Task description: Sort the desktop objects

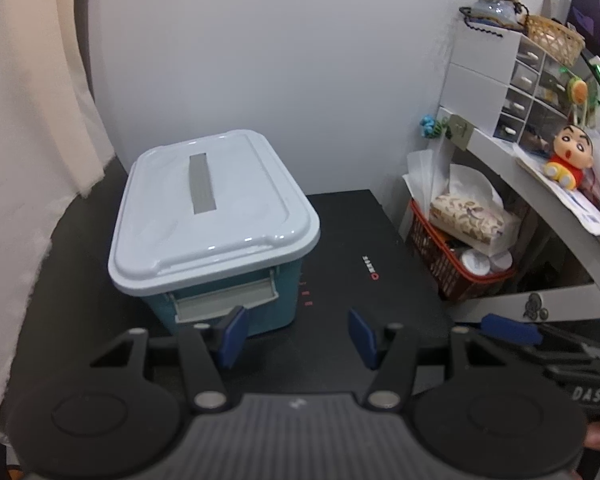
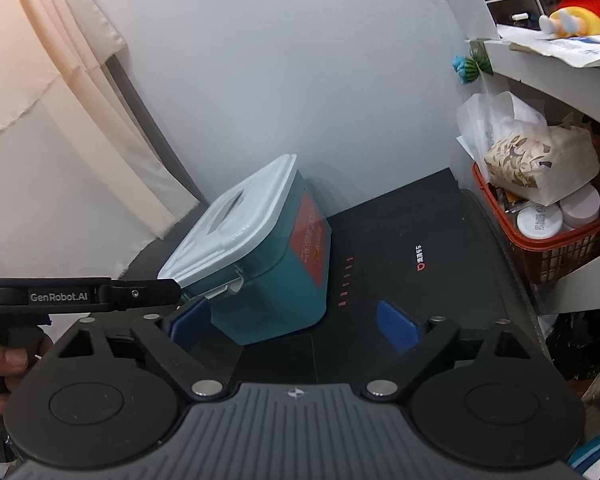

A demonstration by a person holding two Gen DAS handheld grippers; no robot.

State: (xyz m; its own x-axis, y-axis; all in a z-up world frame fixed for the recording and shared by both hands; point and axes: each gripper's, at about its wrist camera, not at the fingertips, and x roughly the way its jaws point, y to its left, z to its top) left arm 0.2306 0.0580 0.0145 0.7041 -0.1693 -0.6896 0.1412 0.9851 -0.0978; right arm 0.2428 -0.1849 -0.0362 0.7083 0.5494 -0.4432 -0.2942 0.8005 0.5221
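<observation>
Both grippers hover low over the dark surface (image 1: 380, 240), the left gripper (image 1: 296, 334) and the right gripper (image 2: 294, 320) each with blue-padded fingers (image 1: 232, 336) spread apart and grasping nothing, level and pointing forward at the teal storage box (image 1: 236, 300). Just beyond them that box sits lid-on at the left of the surface with its front latch (image 1: 224, 300) down, which fits either sorting done or contents yet to come. Any approach should stay square to the latch, clear of the red basket (image 2: 556, 248) at far right.
</observation>
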